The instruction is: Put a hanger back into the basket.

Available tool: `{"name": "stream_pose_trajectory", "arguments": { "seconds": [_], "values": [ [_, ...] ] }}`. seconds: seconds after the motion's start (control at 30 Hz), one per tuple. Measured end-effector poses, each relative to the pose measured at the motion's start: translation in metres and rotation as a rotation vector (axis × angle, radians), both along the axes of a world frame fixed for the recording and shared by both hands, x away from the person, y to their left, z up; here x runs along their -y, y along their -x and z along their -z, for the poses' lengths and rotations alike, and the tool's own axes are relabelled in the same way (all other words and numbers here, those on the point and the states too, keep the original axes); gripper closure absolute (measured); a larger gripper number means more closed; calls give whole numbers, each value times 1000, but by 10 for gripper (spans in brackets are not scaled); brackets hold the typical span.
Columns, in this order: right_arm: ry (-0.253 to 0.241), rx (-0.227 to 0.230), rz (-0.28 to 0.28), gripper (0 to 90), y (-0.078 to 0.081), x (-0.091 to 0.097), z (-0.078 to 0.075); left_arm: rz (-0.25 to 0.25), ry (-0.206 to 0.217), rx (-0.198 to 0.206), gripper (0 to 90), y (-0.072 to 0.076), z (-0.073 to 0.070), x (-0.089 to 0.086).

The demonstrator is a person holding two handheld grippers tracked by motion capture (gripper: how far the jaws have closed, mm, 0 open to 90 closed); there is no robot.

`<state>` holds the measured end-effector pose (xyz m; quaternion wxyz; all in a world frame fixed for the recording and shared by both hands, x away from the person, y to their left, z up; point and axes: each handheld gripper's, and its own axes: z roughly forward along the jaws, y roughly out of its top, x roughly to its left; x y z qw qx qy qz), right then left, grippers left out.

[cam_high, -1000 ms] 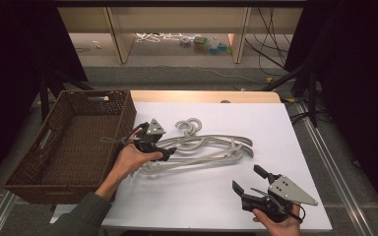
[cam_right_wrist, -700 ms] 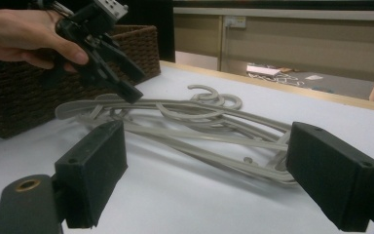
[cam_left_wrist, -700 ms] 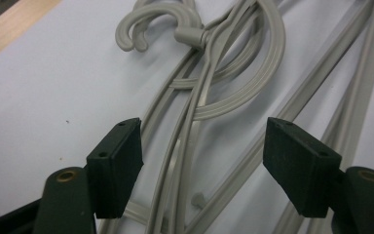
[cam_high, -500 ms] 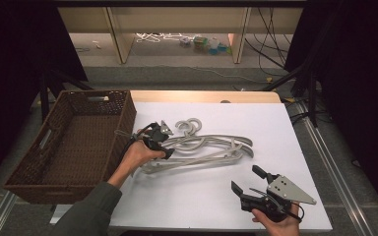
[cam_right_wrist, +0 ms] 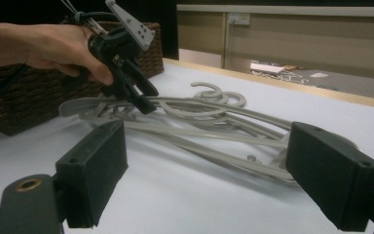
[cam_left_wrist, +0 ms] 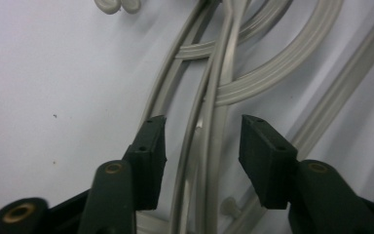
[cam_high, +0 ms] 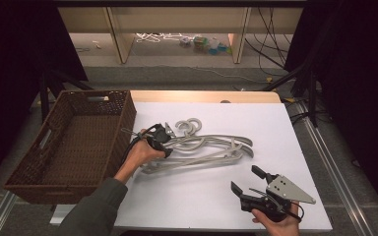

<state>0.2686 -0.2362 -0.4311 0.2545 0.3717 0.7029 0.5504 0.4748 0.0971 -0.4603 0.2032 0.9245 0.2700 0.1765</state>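
reaching down over the pile of grey plastic hangers [cam_high: 204, 147], the left gripper [cam_high: 163, 140] sits at the pile's left end, close to the wicker basket [cam_high: 74, 142] that stands at the left edge of the desk [cam_high: 275, 123]. its jaws have just been closing, and in the left gripper view they straddle a bundle of thin hanger arms [cam_left_wrist: 202, 146], with a gap on each side, so the pads are not pressing yet. the hangers lie tangled flat on the white surface near the middle of the desk, hooks [cam_high: 189, 125] pointing toward the far edge. the right gripper [cam_high: 248, 184] hovers near the front right corner, well apart from the pile, its jaws wide apart with nothing between them. the basket looks empty inside.
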Motion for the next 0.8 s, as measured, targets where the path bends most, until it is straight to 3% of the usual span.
{"name": "stream_pose_trajectory", "arguments": {
  "seconds": [0.17,0.33,0.63,0.77,0.8],
  "values": [
    [-7,11,1,165,-1,0,0,17,-15,-8,664,-2,4,0],
    [-5,-2,-6,166,-1,1,0,31,-15,13,757,-2,1,-3],
    [-6,-1,-9,168,-1,1,1,52,-12,11,794,0,-2,-5],
    [-6,-3,-8,168,-2,1,1,56,-7,29,803,2,-6,-6],
    [-6,-4,-7,168,-1,1,1,55,14,43,806,4,-9,-7]
  ]
}}
